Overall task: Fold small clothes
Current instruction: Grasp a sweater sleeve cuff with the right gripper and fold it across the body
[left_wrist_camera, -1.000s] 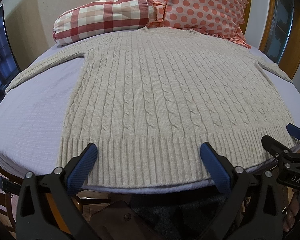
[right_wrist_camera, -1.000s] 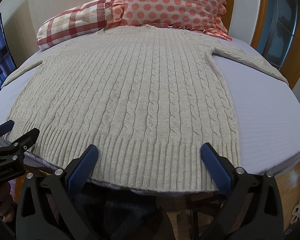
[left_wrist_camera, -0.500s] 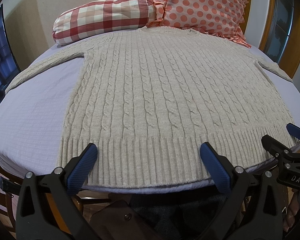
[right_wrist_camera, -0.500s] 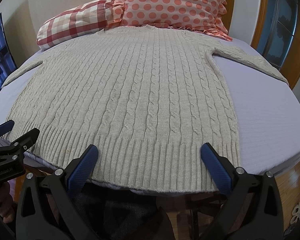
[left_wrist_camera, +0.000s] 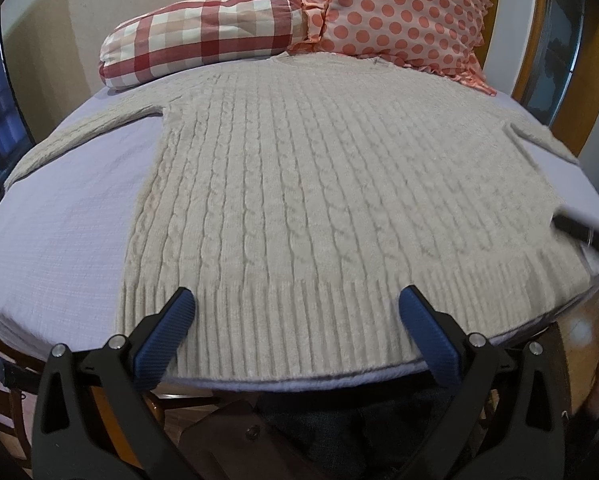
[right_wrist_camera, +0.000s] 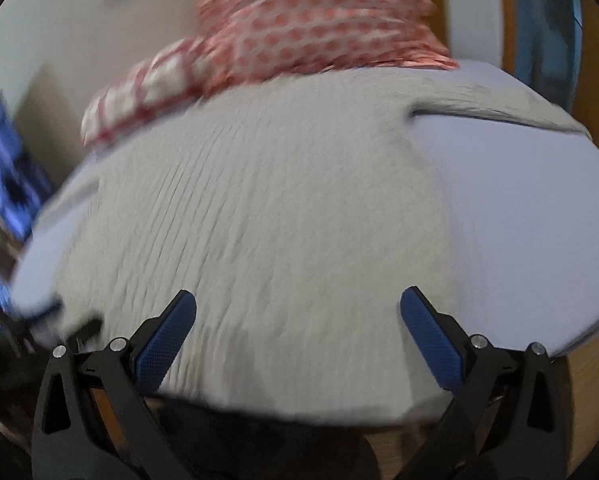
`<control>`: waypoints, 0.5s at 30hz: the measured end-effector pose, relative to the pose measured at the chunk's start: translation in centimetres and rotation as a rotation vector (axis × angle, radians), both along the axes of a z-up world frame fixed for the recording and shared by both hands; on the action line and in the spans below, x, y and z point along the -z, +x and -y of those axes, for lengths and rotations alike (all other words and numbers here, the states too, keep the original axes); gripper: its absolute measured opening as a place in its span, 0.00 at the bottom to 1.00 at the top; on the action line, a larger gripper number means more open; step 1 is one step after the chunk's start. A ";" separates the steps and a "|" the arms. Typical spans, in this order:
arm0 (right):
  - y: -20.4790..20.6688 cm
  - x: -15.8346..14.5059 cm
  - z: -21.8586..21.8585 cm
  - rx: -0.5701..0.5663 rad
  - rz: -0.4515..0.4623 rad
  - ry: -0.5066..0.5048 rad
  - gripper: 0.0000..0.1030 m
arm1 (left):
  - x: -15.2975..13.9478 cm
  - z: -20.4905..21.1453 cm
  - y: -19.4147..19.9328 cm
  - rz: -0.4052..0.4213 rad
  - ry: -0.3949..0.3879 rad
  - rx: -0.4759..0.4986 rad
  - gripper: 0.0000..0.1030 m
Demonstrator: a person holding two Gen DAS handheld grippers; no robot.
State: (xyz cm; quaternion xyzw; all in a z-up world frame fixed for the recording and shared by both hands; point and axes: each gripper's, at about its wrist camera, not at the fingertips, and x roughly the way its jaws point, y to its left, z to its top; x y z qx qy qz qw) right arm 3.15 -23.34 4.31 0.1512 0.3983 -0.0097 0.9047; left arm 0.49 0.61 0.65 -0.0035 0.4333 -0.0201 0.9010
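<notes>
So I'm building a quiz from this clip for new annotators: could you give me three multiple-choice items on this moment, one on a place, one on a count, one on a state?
1. Where does the sweater lie?
A. flat on the lilac-covered table
B. hanging over a chair back
C. stacked on the pillows

2. How many pillows sit behind the sweater?
A. one
B. two
C. four

3. How does the left gripper stand?
A. shut on the hem
B. shut on a sleeve
C. open, holding nothing

Answers:
1. A, its body and both sleeves lie spread on the cloth.
2. B, a red checked pillow and a polka-dot pillow show.
3. C, its blue fingers stand wide apart over the ribbed hem.
</notes>
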 end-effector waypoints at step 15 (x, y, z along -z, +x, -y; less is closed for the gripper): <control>11.2 1.0 34.1 0.656 -0.025 0.352 0.65 | -3.6 0.4 4.9 0.076 -0.116 0.074 0.98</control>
